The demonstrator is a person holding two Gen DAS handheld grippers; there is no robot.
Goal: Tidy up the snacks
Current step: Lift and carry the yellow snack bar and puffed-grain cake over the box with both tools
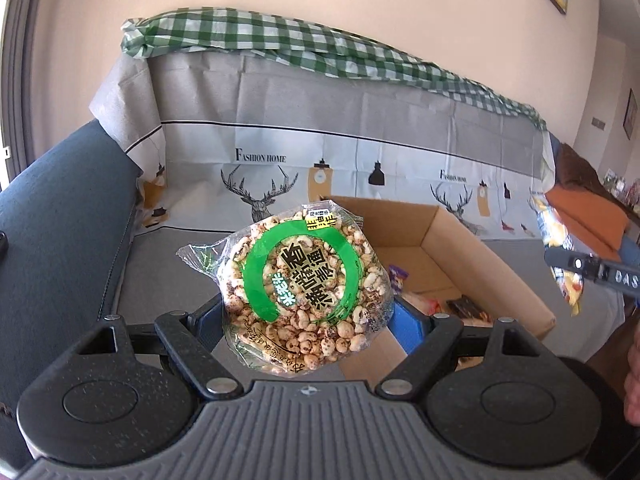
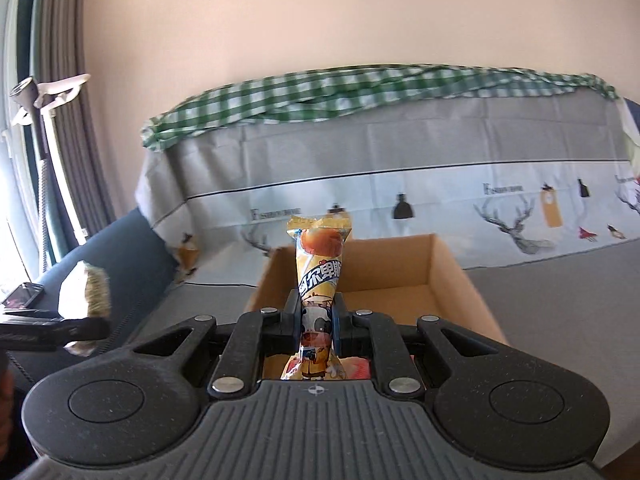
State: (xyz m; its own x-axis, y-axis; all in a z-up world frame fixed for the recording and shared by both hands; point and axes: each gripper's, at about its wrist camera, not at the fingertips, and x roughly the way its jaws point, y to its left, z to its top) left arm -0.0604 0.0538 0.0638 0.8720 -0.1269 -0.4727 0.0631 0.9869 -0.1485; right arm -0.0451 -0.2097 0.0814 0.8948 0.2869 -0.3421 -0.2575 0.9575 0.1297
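Note:
A round clear pack of puffed grain cake with a green ring label hangs in the air, my left gripper shut on its two sides with jaws wide. Behind it an open cardboard box stands on the sofa seat with several snacks on its floor. My right gripper is shut on a tall yellow snack packet, held upright in front of the box. Each view catches the other gripper at its edge: right gripper, left gripper with the grain cake.
The sofa wears a grey cloth with a deer print and a green checked cloth along its back. A dark blue armrest rises on the left, with a phone lying on it. Curtains hang at the far left.

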